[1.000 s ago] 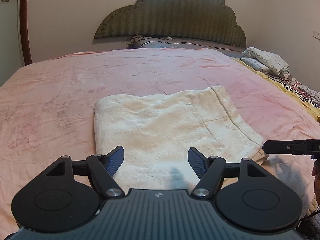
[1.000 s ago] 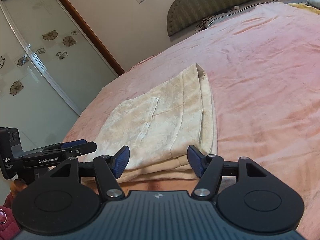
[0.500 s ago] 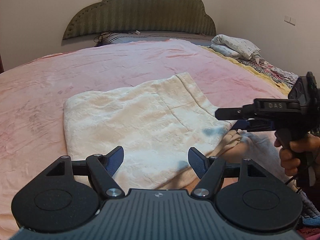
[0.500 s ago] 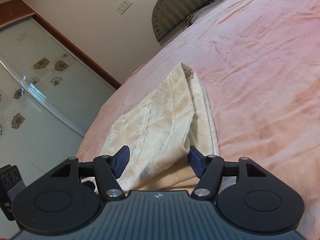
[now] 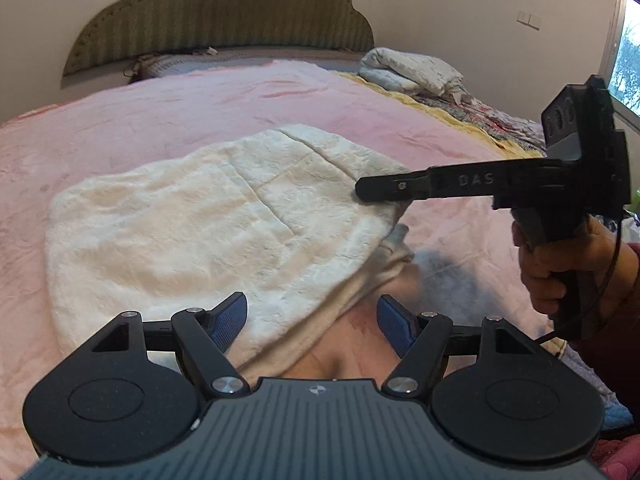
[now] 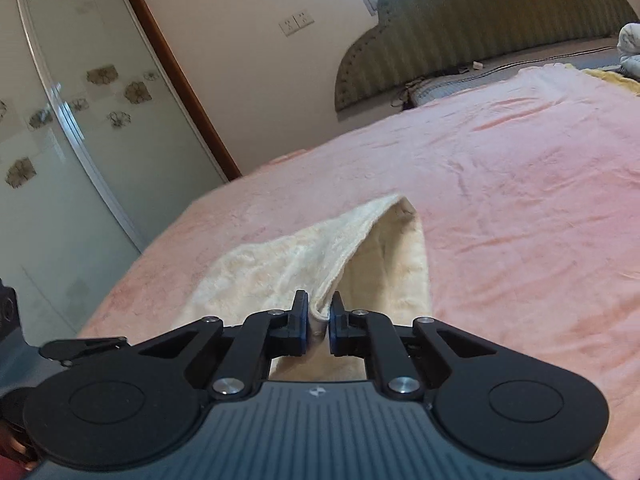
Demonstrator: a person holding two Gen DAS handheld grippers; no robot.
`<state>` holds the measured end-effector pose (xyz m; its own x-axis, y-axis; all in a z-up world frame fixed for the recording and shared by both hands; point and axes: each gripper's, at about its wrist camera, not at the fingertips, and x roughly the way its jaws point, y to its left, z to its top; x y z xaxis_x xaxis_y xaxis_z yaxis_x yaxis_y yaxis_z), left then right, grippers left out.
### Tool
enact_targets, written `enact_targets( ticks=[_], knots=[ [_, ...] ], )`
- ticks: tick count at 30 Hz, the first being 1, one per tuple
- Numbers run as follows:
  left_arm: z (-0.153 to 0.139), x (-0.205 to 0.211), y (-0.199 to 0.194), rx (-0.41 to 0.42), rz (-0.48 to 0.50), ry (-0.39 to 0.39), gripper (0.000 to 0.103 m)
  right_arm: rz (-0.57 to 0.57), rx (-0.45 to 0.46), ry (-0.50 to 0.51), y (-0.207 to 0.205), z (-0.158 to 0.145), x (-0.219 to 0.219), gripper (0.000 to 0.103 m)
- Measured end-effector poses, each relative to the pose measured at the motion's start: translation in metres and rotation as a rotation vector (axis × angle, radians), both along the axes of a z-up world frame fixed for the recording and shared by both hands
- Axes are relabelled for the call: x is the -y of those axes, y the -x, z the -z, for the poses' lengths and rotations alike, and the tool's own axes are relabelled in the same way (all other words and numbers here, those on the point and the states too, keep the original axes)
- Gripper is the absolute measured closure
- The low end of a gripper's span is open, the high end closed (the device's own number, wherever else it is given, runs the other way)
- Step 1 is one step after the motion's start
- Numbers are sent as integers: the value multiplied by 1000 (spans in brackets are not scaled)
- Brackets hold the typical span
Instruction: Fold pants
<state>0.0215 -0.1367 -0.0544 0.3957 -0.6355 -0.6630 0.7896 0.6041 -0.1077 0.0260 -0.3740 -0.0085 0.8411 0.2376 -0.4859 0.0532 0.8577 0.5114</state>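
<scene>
Left wrist view: the cream, fleecy, already half-folded pants (image 5: 208,232) lie on the pink plush bedspread (image 5: 120,120), well short of the green padded headboard (image 5: 216,12) and near the foot of the bed. The left gripper (image 5: 312,320) hangs over the pants' near edge with its blue-padded jaws spread wide and nothing between them, apparently placed to take the near corner. On the side away from the headboard's left end, the right gripper (image 5: 364,192), carried in a person's hand (image 5: 560,264), lifts the pants' right-hand corner clear of the bedspread.

Right wrist view: the right gripper (image 6: 319,320) has just been closing and now pinches a bunched edge of the pants (image 6: 280,272) between its pads. The raised top layer opens toward the headboard (image 6: 480,20), likely so it can be carried across for the next fold.
</scene>
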Motion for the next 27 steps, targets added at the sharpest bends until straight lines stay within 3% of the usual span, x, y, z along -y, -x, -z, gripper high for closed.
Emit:
enact_targets(
  ticks=[4,6,7,10,12,14,17,18,20,22,24,27],
  knots=[
    [8,3,1,19,0,-38,29,18,-114,1,-2,38,-1,93],
    [-2,-6,0,44,-13,-7,28,25,-111,-9,1,33,4,88],
    [-7,-11,-2,64,-37,10,27,43,-108,16,3,26,6,81],
    [-15,-27,-16,67,-163,79,21,154,-65,194,13,1,5,67],
    [-9,-29,-32,1,-257,70,21,106,-2,231,10,-10,-3,67],
    [3,-21,-45,-54,-280,-23,25,14,13,225,-2,-9,-16,66],
    [6,-15,-27,71,-241,-103,25,-92,-87,269,-23,13,-34,67],
    [1,-15,-22,98,-219,-102,26,-101,-122,292,-25,20,-37,67],
    [-11,-20,-19,136,-197,-54,23,-88,-94,268,-20,15,-32,66],
    [-20,-19,-29,171,-243,-31,20,-74,-57,249,-24,2,-24,66],
    [-25,-15,-48,196,-333,-30,19,-75,-33,290,-40,-8,-21,65],
    [-25,-10,-85,166,-456,-36,19,-106,-44,333,-78,-8,-19,65]
  ],
)
